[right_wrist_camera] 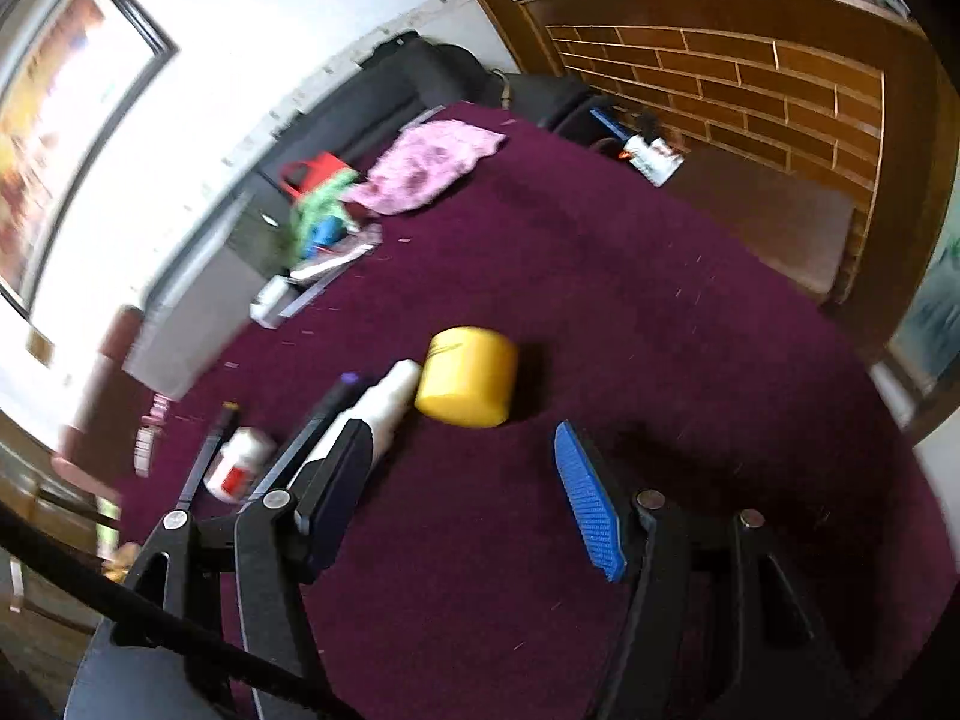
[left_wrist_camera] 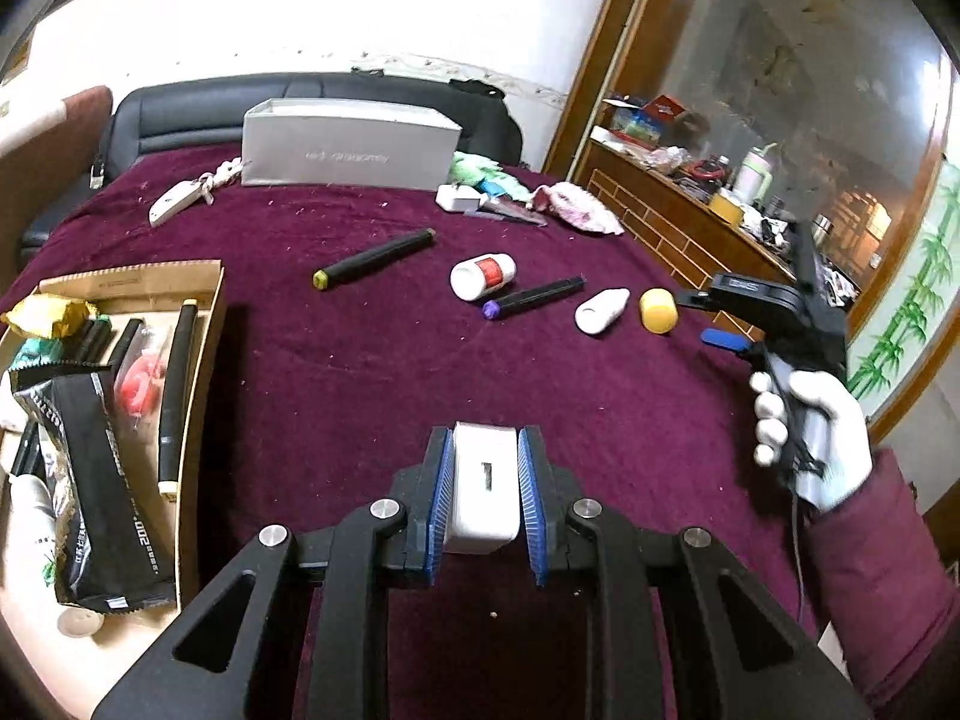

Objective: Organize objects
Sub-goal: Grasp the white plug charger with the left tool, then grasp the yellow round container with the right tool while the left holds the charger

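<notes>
My left gripper [left_wrist_camera: 485, 450] is shut on a white plug-like charger block [left_wrist_camera: 485, 486] and holds it above the maroon bedspread [left_wrist_camera: 360, 372]. My right gripper [right_wrist_camera: 462, 456] is open and empty, just short of a yellow jar [right_wrist_camera: 467, 384] and a white bottle [right_wrist_camera: 384, 405]. In the left wrist view it [left_wrist_camera: 708, 315] hovers to the right of the yellow jar [left_wrist_camera: 658, 310] and white bottle [left_wrist_camera: 602, 311]. Two dark markers [left_wrist_camera: 373, 259] [left_wrist_camera: 534, 297] and a red-labelled white pill bottle [left_wrist_camera: 483, 276] lie mid-bed.
A cardboard tray [left_wrist_camera: 204, 330] at the left holds markers, snack bags and small items. A grey box [left_wrist_camera: 351, 144], a pink cloth [left_wrist_camera: 576, 207], green fabric and a white remote [left_wrist_camera: 174, 201] lie at the far side. A wooden cabinet [right_wrist_camera: 750, 78] stands to the right.
</notes>
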Demonstrator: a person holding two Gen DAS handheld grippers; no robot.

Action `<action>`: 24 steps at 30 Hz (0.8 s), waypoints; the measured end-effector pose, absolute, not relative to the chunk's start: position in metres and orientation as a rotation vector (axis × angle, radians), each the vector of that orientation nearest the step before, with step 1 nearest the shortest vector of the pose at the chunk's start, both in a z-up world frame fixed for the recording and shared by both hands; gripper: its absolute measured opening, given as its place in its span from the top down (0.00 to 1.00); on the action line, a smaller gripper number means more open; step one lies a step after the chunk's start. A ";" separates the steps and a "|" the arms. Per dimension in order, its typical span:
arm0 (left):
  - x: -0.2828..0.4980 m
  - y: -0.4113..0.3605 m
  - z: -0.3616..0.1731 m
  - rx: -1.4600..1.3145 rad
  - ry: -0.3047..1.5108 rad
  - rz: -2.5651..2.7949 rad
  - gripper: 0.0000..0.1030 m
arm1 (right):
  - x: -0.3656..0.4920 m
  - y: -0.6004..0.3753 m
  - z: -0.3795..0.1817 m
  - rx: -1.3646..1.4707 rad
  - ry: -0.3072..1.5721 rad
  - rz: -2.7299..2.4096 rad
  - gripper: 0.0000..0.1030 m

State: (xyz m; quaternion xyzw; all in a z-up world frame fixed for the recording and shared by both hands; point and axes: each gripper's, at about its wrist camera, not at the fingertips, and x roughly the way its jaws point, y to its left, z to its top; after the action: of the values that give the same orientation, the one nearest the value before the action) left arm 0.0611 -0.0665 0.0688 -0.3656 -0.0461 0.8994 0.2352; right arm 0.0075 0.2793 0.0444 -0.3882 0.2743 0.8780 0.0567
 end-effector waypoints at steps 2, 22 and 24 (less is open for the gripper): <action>0.064 -0.067 0.073 -0.983 -0.115 2.477 0.82 | -0.004 0.279 0.044 -1.189 0.772 2.647 0.39; 0.075 -0.044 0.070 -0.966 -0.010 2.341 0.51 | -0.043 0.251 0.028 -1.376 0.578 2.638 0.63; 0.077 -0.035 0.070 -0.948 0.086 2.336 0.50 | -0.036 0.253 0.027 -1.395 0.630 2.644 0.63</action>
State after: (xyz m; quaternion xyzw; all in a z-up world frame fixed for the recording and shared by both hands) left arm 0.0774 -0.0353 0.0697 -0.3580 0.0325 0.8821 0.3045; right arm -0.0360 0.2527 0.0272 -0.4562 0.2061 0.8646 0.0434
